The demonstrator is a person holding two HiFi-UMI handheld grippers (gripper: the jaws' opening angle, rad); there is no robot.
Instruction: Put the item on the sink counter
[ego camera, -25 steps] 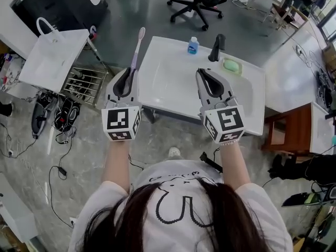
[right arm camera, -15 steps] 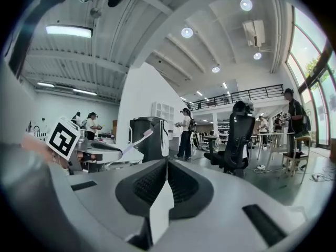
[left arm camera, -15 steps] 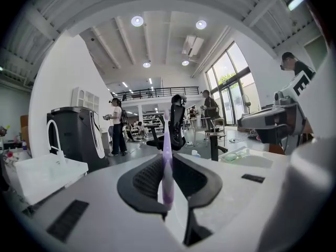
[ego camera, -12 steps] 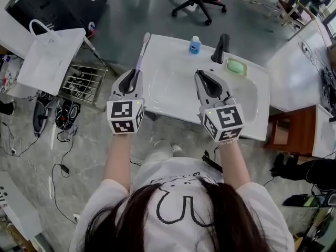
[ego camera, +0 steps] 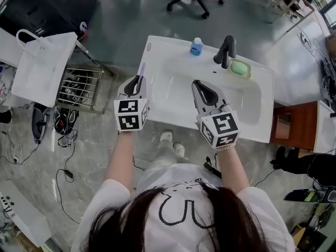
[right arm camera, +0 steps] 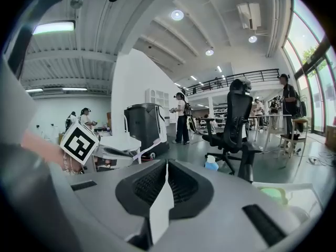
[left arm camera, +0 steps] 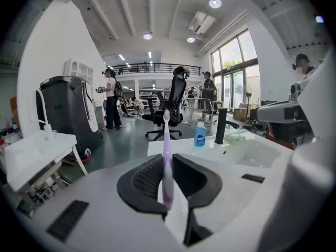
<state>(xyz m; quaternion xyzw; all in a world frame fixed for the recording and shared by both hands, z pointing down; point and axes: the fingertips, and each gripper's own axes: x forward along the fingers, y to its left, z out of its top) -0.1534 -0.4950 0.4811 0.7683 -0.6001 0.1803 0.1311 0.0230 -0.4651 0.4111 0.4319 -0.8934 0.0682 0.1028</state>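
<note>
my left gripper, pinching the toothbrush, has reached the sink counter's left edge; i'd lay it down flat.

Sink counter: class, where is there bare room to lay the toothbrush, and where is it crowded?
Bare: the counter strip left of the basin, and the strip to its right. Crowded: the back edge, with bottle, faucet and soap dish.
</note>
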